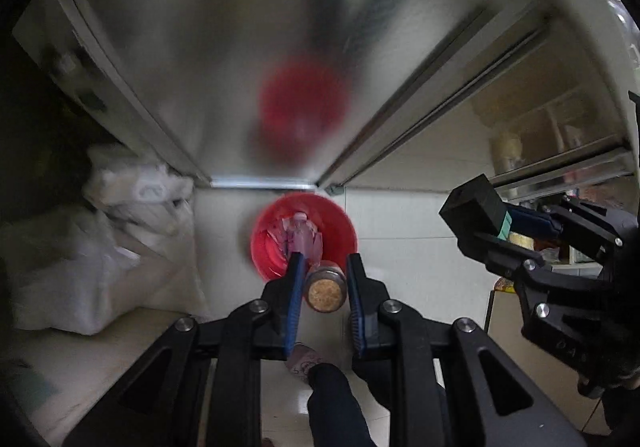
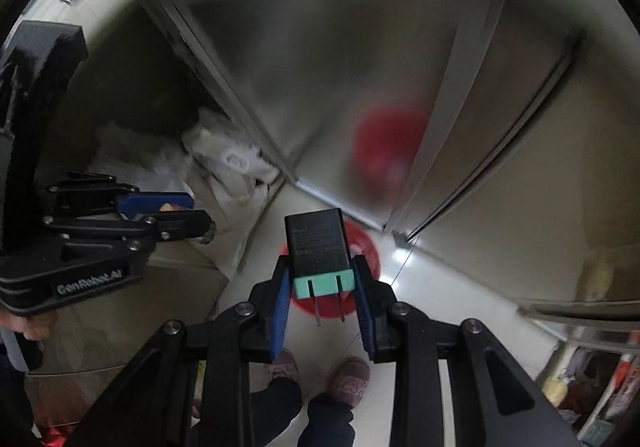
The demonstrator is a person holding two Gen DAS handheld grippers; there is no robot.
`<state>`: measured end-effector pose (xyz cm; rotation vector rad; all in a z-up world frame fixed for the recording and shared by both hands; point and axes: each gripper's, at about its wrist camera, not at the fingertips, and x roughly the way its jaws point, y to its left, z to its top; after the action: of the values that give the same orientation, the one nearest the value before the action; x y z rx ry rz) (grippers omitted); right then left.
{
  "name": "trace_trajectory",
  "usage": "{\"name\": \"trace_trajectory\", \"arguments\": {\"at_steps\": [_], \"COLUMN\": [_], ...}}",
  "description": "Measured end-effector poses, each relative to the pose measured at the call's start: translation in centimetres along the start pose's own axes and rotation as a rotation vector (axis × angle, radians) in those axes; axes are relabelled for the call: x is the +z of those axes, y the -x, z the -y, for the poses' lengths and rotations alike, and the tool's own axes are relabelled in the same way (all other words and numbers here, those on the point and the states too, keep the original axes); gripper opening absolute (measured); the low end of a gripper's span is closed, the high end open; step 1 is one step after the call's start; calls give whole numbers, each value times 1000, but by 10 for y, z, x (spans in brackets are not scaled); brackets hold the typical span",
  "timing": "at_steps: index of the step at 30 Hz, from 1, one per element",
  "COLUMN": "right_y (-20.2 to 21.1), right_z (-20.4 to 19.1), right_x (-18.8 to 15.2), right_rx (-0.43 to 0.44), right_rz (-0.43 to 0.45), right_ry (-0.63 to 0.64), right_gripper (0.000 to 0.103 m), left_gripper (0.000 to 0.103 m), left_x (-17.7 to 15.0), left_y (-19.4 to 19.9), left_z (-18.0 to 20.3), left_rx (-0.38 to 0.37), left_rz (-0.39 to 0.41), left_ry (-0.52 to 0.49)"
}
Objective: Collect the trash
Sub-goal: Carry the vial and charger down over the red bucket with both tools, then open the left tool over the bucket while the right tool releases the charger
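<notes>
Left gripper [image 1: 323, 287]: fingers set either side of a small cork-topped jar [image 1: 325, 289]; left pad touches it, a gap shows at the right pad, so a firm hold cannot be confirmed. Jar hangs directly above the near rim of the red bin [image 1: 342, 223], which stands on the floor against a metal door and already contains wrappers. Right gripper [image 2: 323, 279]: clamped on a black charger [image 2: 318, 243], prongs toward the camera, also above the bin. Step in hand appears to be disposal; next move calls for releasing each item over the bin's mouth
</notes>
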<state>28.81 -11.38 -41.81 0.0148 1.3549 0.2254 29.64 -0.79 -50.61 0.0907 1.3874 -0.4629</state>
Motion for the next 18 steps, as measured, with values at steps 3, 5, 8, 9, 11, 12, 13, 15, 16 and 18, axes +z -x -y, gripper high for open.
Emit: {"name": "trace_trajectory", "arguments": {"at_steps": [3,5,8,9,11,12,13,15,16,18], "right_y": [-58,-96,-150,-168,-204,-218,-231,-256,-267,-284], "right_z": [9,17,21,21,19,17,18,21,22,23], "right_x": [-4,-11,-17,-21,-26,-29,-32,-41,-44,-50], "right_rx": [11,30,47,64,57,53,52,38,27,36], "right_rz": [-32,-42,-60,-58,-59,-68,-75,-97,-106,-113], "right_ry": [10,7,1,1,24,28,24,6,-3,-20], "right_gripper": [28,28,28,28,28,28,28,28,28,28], "left_gripper": [19,19,19,19,19,19,19,19,19,19], "left_x": [-10,-18,-27,-30,-36,-38,-39,-41,-42,-45], "left_y": [-63,-107,-160,-175,-204,-217,-230,-255,-268,-295], "left_z": [-15,-26,-41,-44,-52,-56,-61,-68,-69,-73], "left_rx": [-8,0,13,9,19,19,19,30,32,33], "left_rz": [-29,-60,-85,-87,-87,-90,-96,-99,-98,-115], "left_ry": [25,33,35,34,37,40,34,12,4,-1]}}
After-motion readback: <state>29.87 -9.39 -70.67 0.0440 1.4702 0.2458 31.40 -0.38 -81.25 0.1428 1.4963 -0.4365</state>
